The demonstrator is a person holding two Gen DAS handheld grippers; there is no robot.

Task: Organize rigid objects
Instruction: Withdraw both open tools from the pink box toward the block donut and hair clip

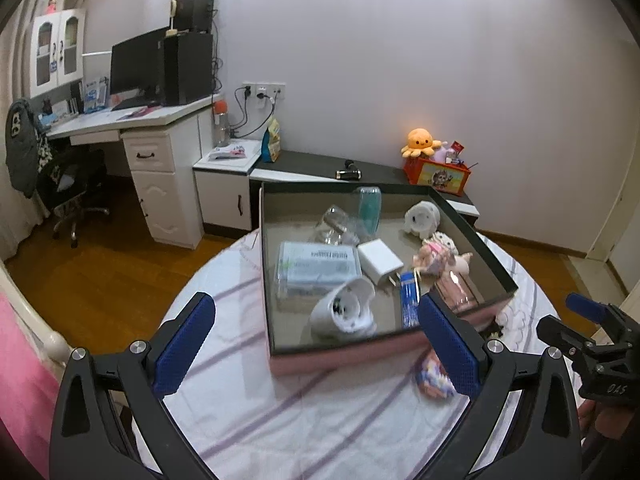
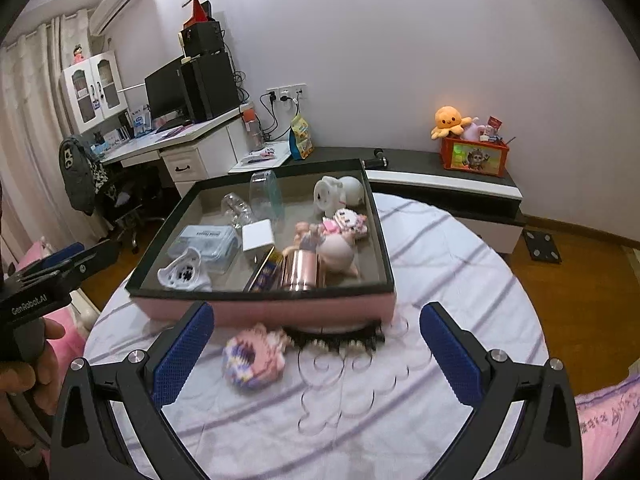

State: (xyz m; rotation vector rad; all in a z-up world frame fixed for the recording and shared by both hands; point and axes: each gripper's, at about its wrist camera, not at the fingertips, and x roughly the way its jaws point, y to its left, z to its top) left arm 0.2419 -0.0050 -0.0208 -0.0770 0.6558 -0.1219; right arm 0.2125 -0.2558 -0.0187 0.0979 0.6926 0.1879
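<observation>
A round table (image 2: 460, 264) with a striped white cloth held a shallow pink box (image 2: 264, 306) with a dark rim. Inside the box lay small rigid items: a white charger (image 2: 258, 236), a clear plastic case (image 2: 208, 242), a white cup-shaped holder (image 2: 184, 272) on its side, a metallic pink tube (image 2: 300, 272), a white pig figure (image 2: 338, 194) at the far side, and a clear bottle (image 2: 266, 196).

On the cloth just in front of the box (still outside it) lay a pink and purple bead toy (image 2: 254, 360) and, beside it to the right, a dark comb-like piece (image 2: 336, 340).

The right gripper (image 2: 316, 352) stood wide open, holding nothing, with the bead toy between its fingers. The left gripper (image 1: 316, 340) was equally wide open and empty, over the box's near edge.
</observation>
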